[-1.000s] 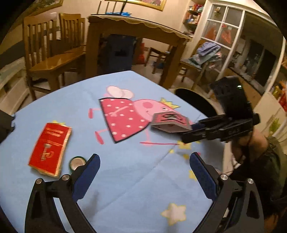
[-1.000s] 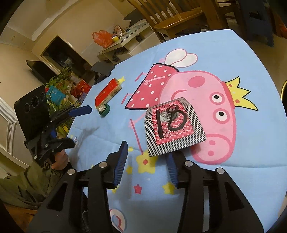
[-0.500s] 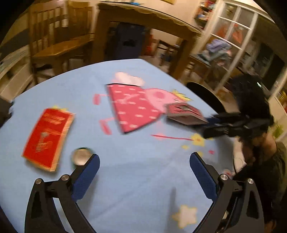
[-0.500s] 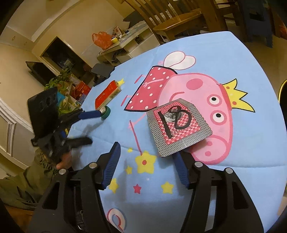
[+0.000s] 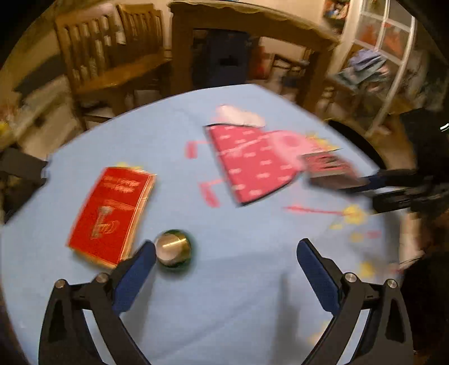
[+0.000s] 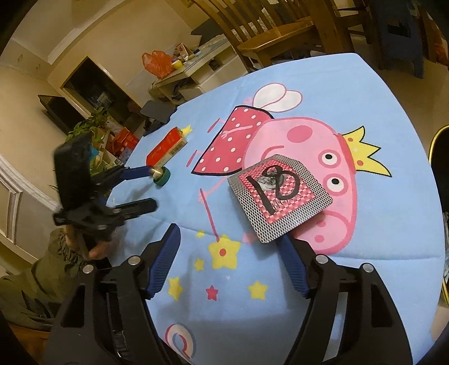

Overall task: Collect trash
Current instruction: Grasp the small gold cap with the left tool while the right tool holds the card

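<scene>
A red packet [image 5: 112, 216] lies flat on the blue Peppa Pig tablecloth [image 5: 224, 294]; it also shows in the right wrist view [image 6: 165, 150]. A small green cap with a metal top [image 5: 174, 250] stands beside it, just inside my left gripper's left fingertip [image 5: 146, 252]; it also shows in the right wrist view [image 6: 161, 177]. My left gripper [image 5: 224, 255] is open and empty. A red and grey checked packet marked "18" [image 6: 280, 193] lies on the pig's face; it also shows in the left wrist view [image 5: 328, 168]. My right gripper [image 6: 230, 238] is open, its right finger under the packet's near edge.
Wooden chairs [image 5: 112, 56] and a wooden table [image 5: 252, 19] stand beyond the far edge of the round table. A low cabinet with an orange bag [image 6: 157, 63] is at the back in the right wrist view. A dark bin rim [image 6: 439, 146] is at the right.
My left gripper moved left and forward to the green cap. My right gripper opened wider and let go of the checked packet, which now rests on the cloth.
</scene>
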Motion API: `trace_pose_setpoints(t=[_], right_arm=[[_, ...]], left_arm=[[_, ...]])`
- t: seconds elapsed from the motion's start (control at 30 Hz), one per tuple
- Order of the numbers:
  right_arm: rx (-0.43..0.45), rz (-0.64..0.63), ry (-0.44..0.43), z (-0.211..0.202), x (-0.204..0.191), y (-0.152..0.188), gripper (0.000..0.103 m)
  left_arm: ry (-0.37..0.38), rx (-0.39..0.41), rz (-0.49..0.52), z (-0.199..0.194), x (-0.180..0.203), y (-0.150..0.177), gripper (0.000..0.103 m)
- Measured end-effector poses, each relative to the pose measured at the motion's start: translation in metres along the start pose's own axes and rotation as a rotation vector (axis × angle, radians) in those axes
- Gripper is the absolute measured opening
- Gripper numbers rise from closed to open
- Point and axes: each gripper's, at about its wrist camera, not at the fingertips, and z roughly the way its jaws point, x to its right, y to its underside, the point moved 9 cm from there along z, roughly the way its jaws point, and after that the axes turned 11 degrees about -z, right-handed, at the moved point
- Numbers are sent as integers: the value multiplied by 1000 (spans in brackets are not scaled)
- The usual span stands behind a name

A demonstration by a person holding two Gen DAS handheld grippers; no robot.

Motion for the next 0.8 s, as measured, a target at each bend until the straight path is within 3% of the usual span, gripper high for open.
trace_pose_setpoints(t=[0.27,0.43,0.6,0.7,0.8], right_arm=[[5,16,-13,-1,2,0,72],[15,22,-12,-4,3,-1,76],[14,15,-14,-4,0,0,77],[12,15,-10,-5,0,0,78],[15,17,-9,-6,2,0,78]], left_arm=[[-29,-12,-25,10,-10,1,96],[-41,3,-40,8,-18,-3,84],[-57,-4,-58,8,-16,-5,84],[-4,7,-78,-9,-8,1,84],[-50,-2,-83,-28,-10,18,86]])
